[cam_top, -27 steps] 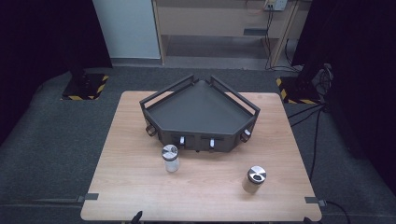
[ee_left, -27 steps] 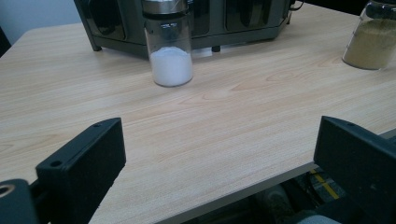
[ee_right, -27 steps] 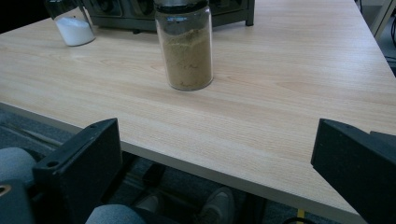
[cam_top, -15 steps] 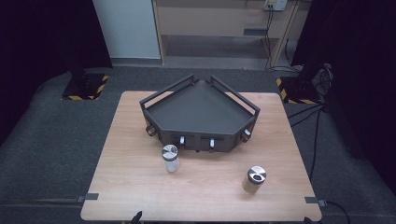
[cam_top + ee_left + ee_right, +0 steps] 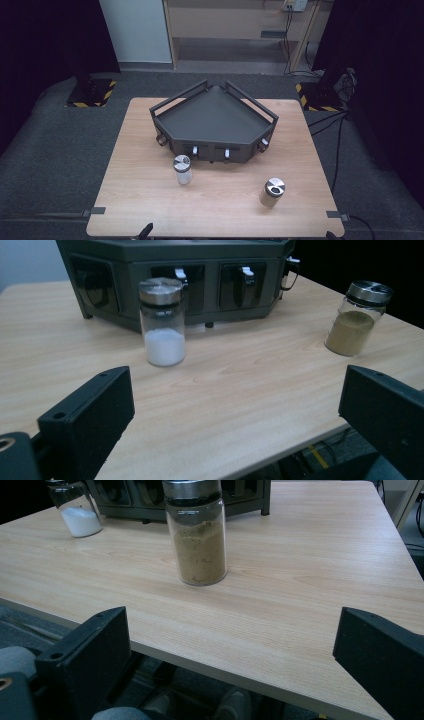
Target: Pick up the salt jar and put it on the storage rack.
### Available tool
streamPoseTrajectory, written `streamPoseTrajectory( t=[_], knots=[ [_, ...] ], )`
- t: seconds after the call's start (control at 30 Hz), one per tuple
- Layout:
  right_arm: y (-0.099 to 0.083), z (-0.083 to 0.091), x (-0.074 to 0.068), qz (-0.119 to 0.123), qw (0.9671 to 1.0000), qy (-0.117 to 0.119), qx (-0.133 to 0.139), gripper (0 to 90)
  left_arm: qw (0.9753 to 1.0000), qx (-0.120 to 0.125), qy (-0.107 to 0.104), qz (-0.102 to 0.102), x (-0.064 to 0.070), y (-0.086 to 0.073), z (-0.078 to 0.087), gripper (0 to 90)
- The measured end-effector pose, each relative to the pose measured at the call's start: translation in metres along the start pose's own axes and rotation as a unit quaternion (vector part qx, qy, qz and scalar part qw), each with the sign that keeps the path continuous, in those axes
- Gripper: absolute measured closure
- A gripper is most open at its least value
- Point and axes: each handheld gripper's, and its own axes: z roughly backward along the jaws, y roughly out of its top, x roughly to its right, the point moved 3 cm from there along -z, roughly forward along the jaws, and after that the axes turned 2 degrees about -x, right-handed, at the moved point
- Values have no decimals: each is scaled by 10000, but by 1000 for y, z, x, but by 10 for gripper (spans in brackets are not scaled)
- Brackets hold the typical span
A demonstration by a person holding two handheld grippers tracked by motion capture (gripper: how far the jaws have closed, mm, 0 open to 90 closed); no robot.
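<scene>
A glass jar of white powder (image 5: pixel 182 169) with a metal lid stands upright on the wooden table (image 5: pixel 145 200), just in front of a black three-cornered rack (image 5: pixel 215 120). A second jar, holding brown powder (image 5: pixel 272 192), stands upright nearer the front right. In the left gripper view my left gripper (image 5: pixel 237 410) is open at the table's front edge, nothing between its jaws, with the white-powder jar (image 5: pixel 161 322) ahead and the brown-powder jar (image 5: pixel 357 318) off to the right. My right gripper (image 5: pixel 230 650) is open too, below the table edge, facing the brown-powder jar (image 5: pixel 196 532).
The rack (image 5: pixel 175 270) has small knobbed drawers on its front face and an empty top tray with rails. Bare tabletop lies between the two jars. Cables (image 5: pixel 330 125) run across the dark carpet at the right, and a cabinet (image 5: pixel 235 30) stands behind.
</scene>
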Motion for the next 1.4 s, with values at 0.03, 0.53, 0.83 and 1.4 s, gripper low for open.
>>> streamPoseTrajectory(
  t=[0.03, 0.53, 0.83, 1.4],
  knots=[
    [0, -1, 0, 19, 10000, 5, -9, 23, 10000, 4, -74, -29, -3, 5, -5, 4],
    [1, -2, -1, 65, 10000, 14, -36, 23, 9994, -32, 209, -277, -21, 16, -72, 3],
    [1, -5, 1, 49, 10000, 21, -81, 23, 9989, -228, 288, -300, -28, 19, -117, 4],
    [0, -6, 3, 18, 9999, 10, -152, 23, 9981, -472, 361, -167, -42, 26, -173, 6]
  ],
)
